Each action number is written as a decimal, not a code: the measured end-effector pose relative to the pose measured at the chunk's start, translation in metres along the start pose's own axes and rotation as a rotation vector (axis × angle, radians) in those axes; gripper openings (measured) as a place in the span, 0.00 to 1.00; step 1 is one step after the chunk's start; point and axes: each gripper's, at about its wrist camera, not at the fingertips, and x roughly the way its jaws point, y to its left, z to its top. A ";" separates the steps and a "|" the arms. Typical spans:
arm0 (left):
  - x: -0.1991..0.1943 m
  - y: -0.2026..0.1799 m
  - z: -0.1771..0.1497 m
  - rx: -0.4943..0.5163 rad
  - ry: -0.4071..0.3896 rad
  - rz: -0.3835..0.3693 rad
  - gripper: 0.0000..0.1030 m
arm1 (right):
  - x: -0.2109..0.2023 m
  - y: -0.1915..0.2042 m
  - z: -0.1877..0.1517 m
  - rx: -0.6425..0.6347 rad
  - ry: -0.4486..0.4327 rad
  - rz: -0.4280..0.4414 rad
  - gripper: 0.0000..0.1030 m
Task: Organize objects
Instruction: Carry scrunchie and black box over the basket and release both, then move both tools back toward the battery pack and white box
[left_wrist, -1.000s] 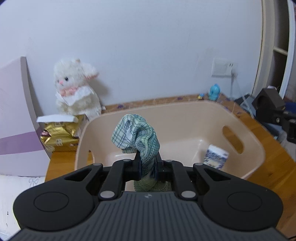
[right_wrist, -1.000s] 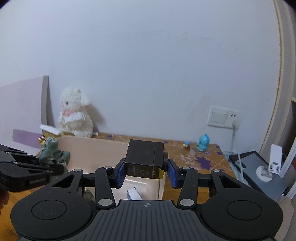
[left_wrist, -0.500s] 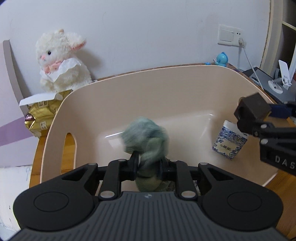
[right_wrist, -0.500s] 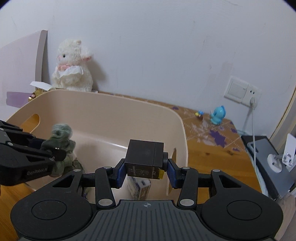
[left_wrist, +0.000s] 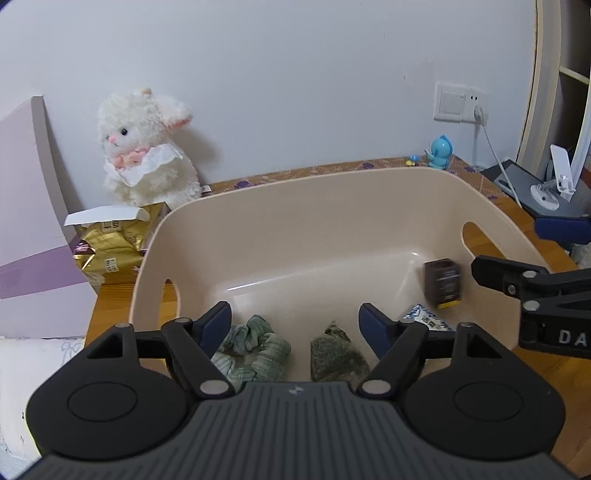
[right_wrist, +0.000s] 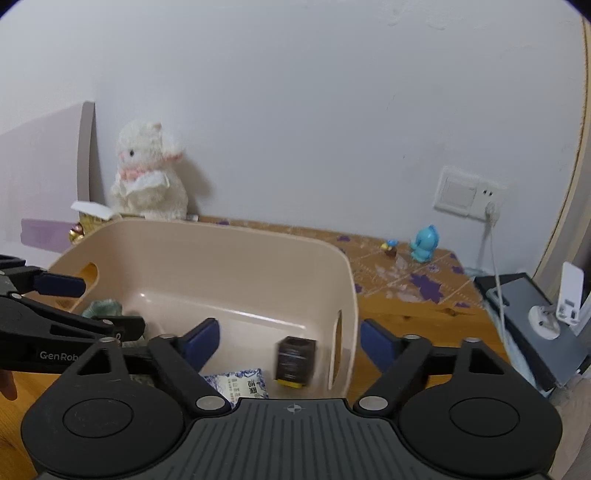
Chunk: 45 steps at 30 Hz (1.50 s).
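Note:
A beige plastic bin (left_wrist: 332, 206) (right_wrist: 207, 254) stands on the wooden table. My left gripper (left_wrist: 295, 328) is open over its near side, and a green plaid scrunchie (left_wrist: 255, 350) and a dark green cloth piece (left_wrist: 336, 354) lie on the bin floor below it. My right gripper (right_wrist: 288, 341) is open at the bin's right end. A small dark box (right_wrist: 295, 363) (left_wrist: 443, 282), blurred, is inside the bin near the right wall. A blue-and-white packet (right_wrist: 240, 386) (left_wrist: 424, 321) lies next to it.
A white plush lamb (left_wrist: 147, 151) sits on a gold box (left_wrist: 110, 243) behind the bin on the left. A purple-and-white board (left_wrist: 29, 229) leans at far left. A blue figurine (right_wrist: 424, 245), a wall socket with cable (right_wrist: 469, 192), and a phone stand (right_wrist: 561, 306) are to the right.
Both grippers opened. The left one let go of the green scrunchie, which now lies in the bin. The right one released the dark box, which dropped into the bin's right end.

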 end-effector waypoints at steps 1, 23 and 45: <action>-0.004 0.001 0.000 -0.002 -0.006 0.001 0.76 | -0.006 0.000 0.000 0.002 -0.008 0.001 0.85; -0.079 0.005 -0.065 -0.054 -0.006 0.028 0.80 | -0.089 -0.002 -0.043 0.006 0.006 0.028 1.00; -0.046 -0.013 -0.115 -0.015 0.154 -0.052 0.80 | -0.053 0.008 -0.108 -0.023 0.193 0.033 1.00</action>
